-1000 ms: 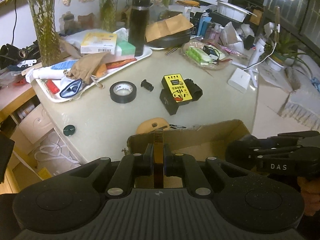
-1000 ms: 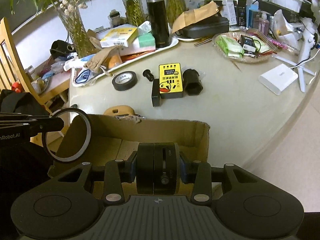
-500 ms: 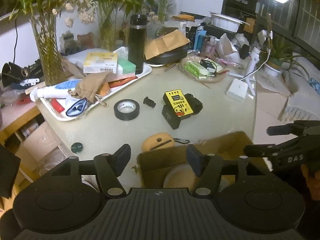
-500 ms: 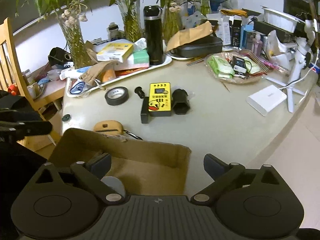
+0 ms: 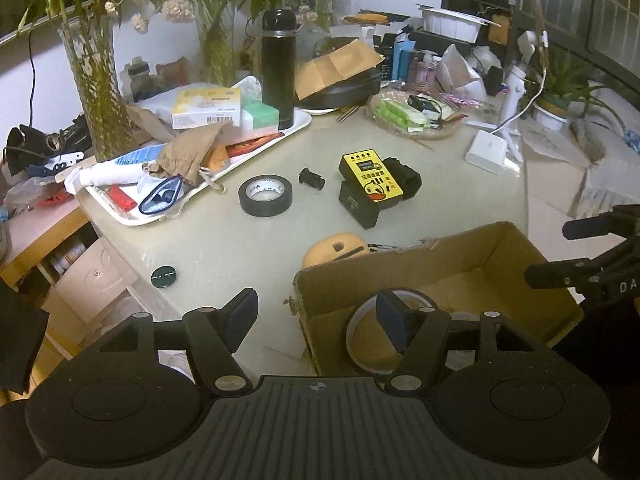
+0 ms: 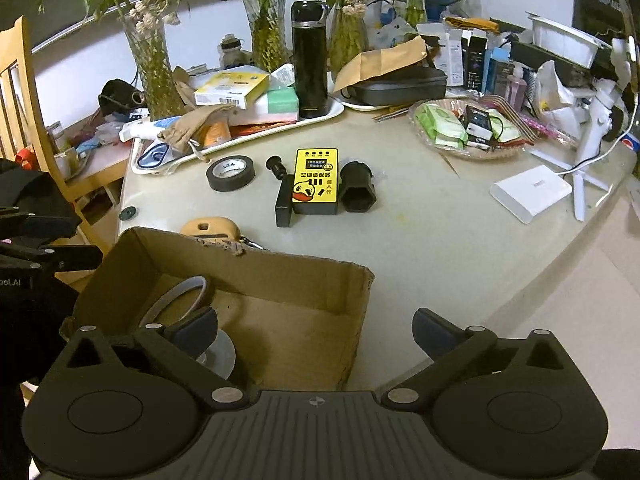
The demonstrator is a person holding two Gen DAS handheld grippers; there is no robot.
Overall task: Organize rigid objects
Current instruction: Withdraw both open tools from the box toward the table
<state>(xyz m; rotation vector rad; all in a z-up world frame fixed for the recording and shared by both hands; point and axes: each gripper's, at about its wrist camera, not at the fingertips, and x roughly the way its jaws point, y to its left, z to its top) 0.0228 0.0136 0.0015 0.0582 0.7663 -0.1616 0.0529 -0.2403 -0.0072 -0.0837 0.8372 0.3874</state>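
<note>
Both tongs, clamped one second earlier, had just been opening and stood apart, empty: left tongs (image 5: 316, 316), right tongs (image 6: 316, 330). Released thin tape ring (image 6: 176, 300) and round grey spool (image 6: 220, 354) lay inside the corrugated cardboard box (image 6: 304, 268), lower centre. On the smooth desk (image 6: 420, 240), a glossy black tape roll (image 6: 231, 173) sat upper left of centre.

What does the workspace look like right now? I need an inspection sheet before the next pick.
Surface: pale table, crowded at back.
Job's things: cardboard box holds a thin tape ring and a spool; black tape roll, yellow device, black socket still out.
Clutter: tray, flask, vases.
Grippers: left gripper open, empty; right gripper has just been opening, empty.
Cables: white lead.
Surroundings: wooden chair.
</note>
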